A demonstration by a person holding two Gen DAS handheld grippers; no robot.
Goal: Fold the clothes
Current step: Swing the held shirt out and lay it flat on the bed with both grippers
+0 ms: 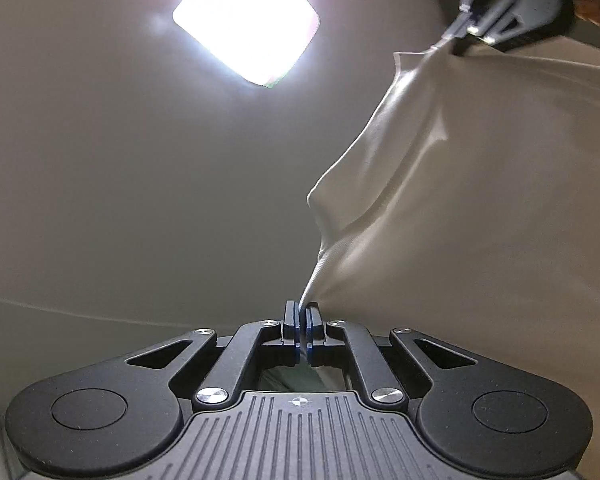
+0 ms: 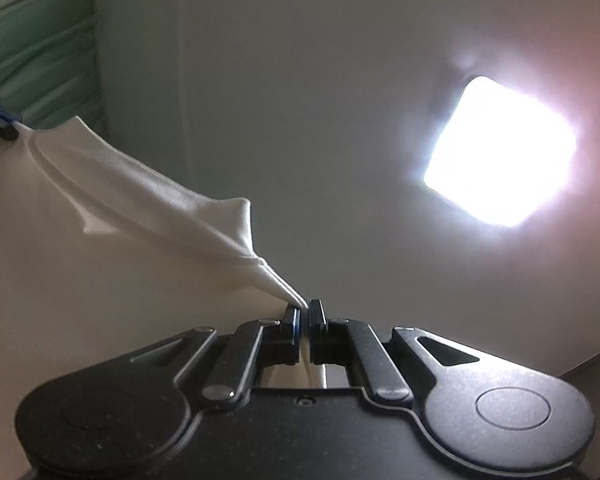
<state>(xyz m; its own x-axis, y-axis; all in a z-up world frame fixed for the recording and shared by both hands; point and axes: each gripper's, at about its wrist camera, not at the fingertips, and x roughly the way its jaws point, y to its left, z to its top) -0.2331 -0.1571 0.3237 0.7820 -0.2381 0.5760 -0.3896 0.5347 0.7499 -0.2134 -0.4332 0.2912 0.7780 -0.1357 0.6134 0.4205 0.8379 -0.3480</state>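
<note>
The white garment (image 1: 480, 184) hangs stretched in the air below a bright square ceiling light (image 1: 246, 20), held taut between both tools. The left gripper (image 1: 302, 312) is clenched on one ribbed edge of the cloth, and the right gripper (image 2: 303, 310) is clenched on another pinched corner. Away from the light, green curtains (image 2: 40, 68) show behind the fabric.

White garment (image 1: 480, 184) of soft matt knit cloth with a ribbed hem toward 6 o'clock, left gripper (image 1: 302, 312) in matt black plastic with shiny metal screw heads, right gripper (image 2: 305, 312) equally matt, ceiling (image 1: 120, 180) smooth, green curtain (image 2: 40, 60) of pleated fabric at 10 o'clock.
</note>
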